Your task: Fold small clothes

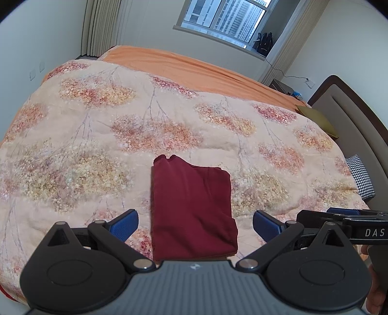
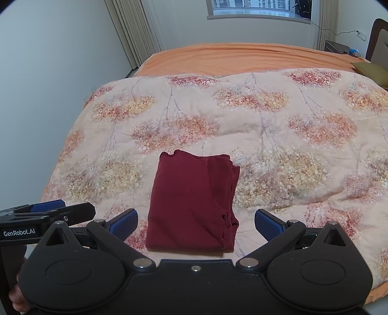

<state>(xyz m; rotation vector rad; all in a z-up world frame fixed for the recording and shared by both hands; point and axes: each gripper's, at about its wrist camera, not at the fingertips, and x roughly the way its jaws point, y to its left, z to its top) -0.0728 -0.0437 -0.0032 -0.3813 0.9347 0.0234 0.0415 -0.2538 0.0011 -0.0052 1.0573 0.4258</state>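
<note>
Maroon cloth, a small garment [image 1: 191, 210] folded into a compact upright rectangle, lies flat on the floral quilt [image 1: 97, 135] near the quilt's closest edge. Its far edge is uneven, with a small notch at the far left corner, and layered folded edges show along its right side in the right wrist view [image 2: 191, 201].

Seen from the left wrist, the left gripper [image 1: 195, 225] is spread wide, its blue pads [image 1: 125, 224] standing on either side of the garment's near half, apart from the fabric and holding nothing. The garment's near edge runs under the gripper body in that view.

From the right wrist, the right gripper [image 2: 196, 224] is likewise spread wide and empty, its blue pads [image 2: 268, 224] flanking the garment's near corners without touching them; the garment's near edge sits just ahead of the gripper body.

Both grippers are side by side: the right one shows at the right edge of the left view, and the left one at the left edge of the right view.

Beyond the quilt stretches an orange sheet [image 2: 242, 55], then a window [image 1: 225, 17] with curtains. An olive cushion [image 1: 317, 120] rests by the padded headboard [image 1: 351, 116] on the right.
</note>
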